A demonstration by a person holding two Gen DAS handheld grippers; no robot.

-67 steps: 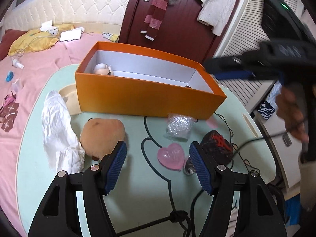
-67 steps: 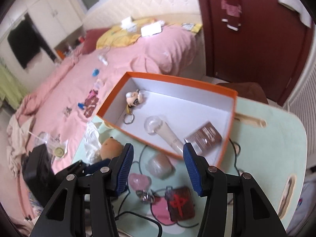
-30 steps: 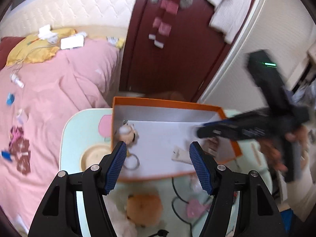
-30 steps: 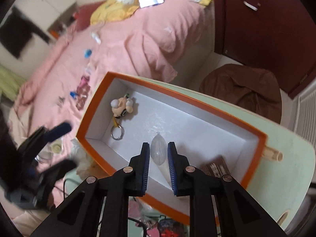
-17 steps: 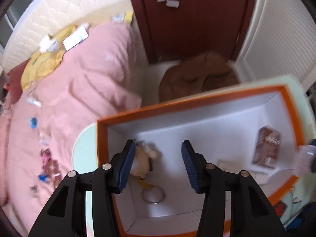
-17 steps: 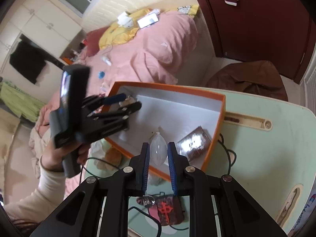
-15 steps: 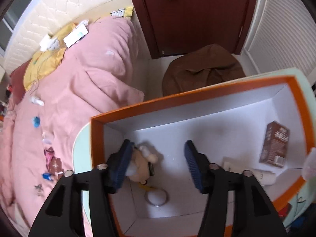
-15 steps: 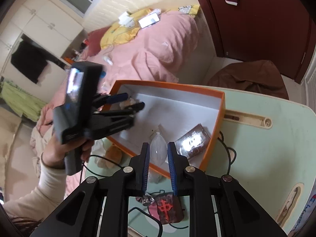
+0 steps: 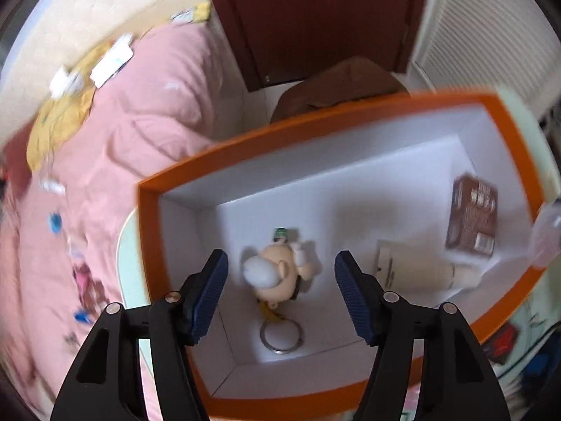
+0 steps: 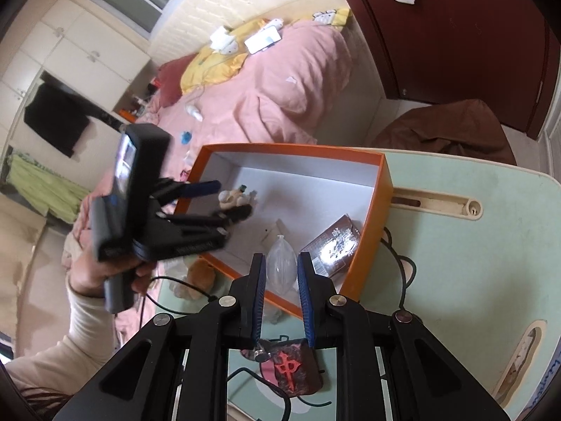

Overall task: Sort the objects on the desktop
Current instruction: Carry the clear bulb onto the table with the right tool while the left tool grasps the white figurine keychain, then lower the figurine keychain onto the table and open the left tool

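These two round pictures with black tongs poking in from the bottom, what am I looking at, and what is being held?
There is no robot here. A person holds a hand-held gripper in each hand, and a fisheye camera on each looks along its two blue-padded fingers, hence the round, bent views.

The left camera looks down into an orange box. The left hand-held gripper is open and holds nothing; a doll-head keychain lies in the box between its fingers, with a brown carton and a pale tube farther right.

The right camera shows the same box on a pale green table. The right hand-held gripper is shut on a clear plastic pouch. A dark pouch with a red character lies on the table beneath it.
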